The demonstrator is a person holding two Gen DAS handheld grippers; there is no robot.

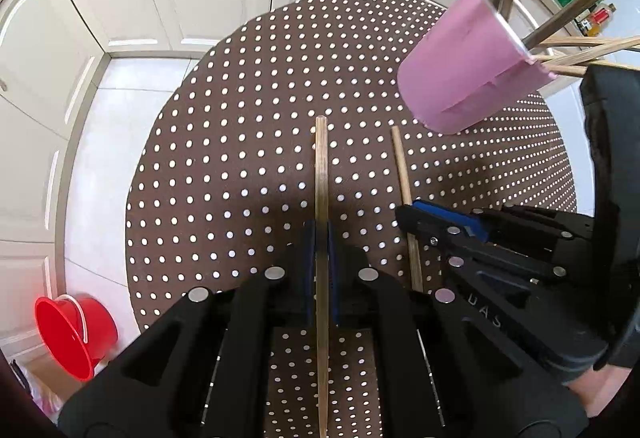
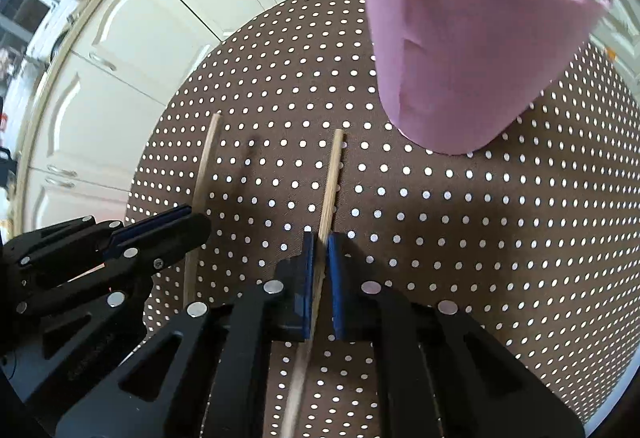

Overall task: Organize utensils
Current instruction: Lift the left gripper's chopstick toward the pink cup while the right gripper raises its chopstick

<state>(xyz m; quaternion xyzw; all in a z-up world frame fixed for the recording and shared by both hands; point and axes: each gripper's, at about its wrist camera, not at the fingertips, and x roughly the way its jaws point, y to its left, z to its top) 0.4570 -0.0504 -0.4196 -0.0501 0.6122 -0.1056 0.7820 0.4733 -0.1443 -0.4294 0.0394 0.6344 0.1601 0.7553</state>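
Left gripper: fingers pinch a wooden chopstick, which runs straight ahead between the pads.
Right gripper: fingers pinch a second chopstick, tip pointing forward, just beside the left gripper.
Pink holder: ahead and right of both finger pairs, on the dotted worktop, wooden utensils standing in it.
Red bucket: far left, below.

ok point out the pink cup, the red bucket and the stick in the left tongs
pink cup [image 1: 464, 73], left wrist view, on its side wall
red bucket [image 1: 64, 330], left wrist view, on its inner wall
stick [image 1: 321, 173], left wrist view, on its shaft ahead of the left tongs [image 1: 321, 238]
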